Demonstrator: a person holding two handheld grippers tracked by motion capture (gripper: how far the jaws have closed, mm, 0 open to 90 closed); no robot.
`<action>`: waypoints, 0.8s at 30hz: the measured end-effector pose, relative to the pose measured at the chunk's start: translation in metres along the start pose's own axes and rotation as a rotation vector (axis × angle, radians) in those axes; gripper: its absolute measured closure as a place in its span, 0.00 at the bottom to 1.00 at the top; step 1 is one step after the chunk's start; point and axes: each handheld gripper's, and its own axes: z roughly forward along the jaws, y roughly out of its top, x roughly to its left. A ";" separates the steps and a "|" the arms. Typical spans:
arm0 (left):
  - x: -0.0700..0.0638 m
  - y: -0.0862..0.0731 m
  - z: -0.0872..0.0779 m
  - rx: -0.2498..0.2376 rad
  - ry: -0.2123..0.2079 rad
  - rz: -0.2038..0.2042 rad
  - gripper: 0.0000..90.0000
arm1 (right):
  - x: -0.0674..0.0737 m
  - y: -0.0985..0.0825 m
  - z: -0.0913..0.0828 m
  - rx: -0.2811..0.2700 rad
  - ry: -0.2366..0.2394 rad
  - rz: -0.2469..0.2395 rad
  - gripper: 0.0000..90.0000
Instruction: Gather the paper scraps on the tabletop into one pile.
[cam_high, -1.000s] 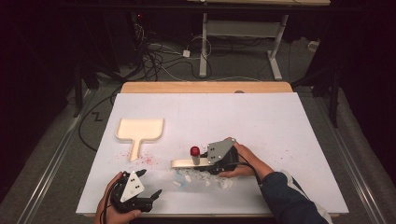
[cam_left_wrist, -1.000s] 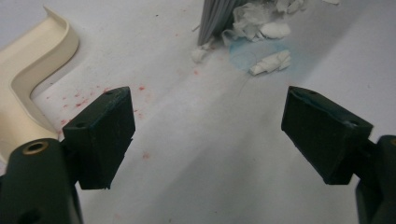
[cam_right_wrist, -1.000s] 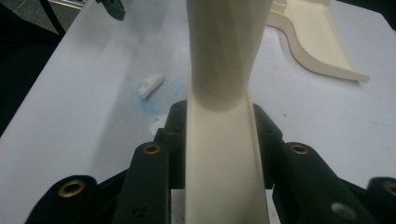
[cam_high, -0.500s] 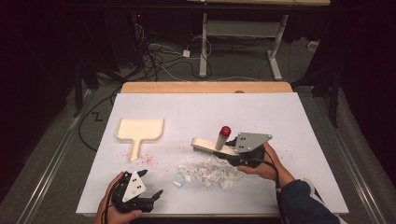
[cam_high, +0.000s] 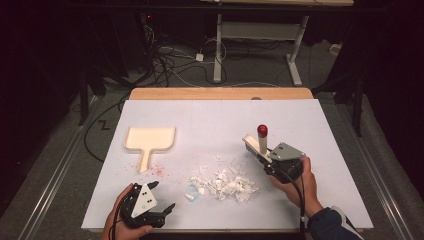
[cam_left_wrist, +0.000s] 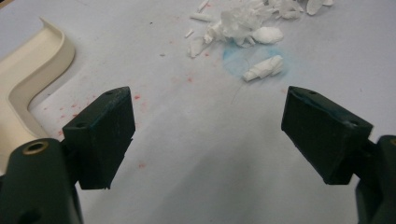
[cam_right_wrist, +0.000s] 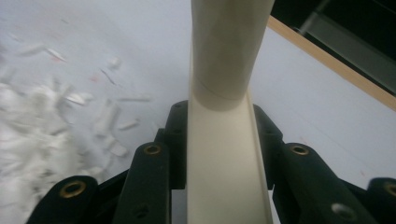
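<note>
Dark room; cables (cam_high: 170, 65) on floor; white desk frame (cam_high: 255, 35) behind.

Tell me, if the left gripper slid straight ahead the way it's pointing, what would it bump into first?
Probably the small white scrap on the bluish stain, lying ahead of the open left gripper, just before the heap of white shreds. Depth is hard to judge.

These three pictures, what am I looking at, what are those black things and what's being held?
A person sits at a table holding hand-held tongs in each hand. One picture looks down from above; the other two come from cameras riding on each tool, looking along its black jaws.

The right tongs are shut on a cream brush with a red-tipped handle. The left tongs are open, holding nothing, near the table's front edge.

On the table lie a cream dustpan, a pile of white scraps and some red specks.
</note>
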 end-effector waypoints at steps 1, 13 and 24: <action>0.000 0.000 0.001 0.002 -0.003 0.002 0.18 | 0.002 -0.001 0.003 0.016 -0.019 -0.006 0.75; 0.000 0.001 0.002 0.008 -0.007 0.009 0.18 | 0.060 0.008 0.016 -0.007 0.060 -0.003 0.74; -0.001 0.000 0.002 0.016 -0.003 0.014 0.18 | 0.060 0.019 0.002 -0.102 0.084 0.048 0.75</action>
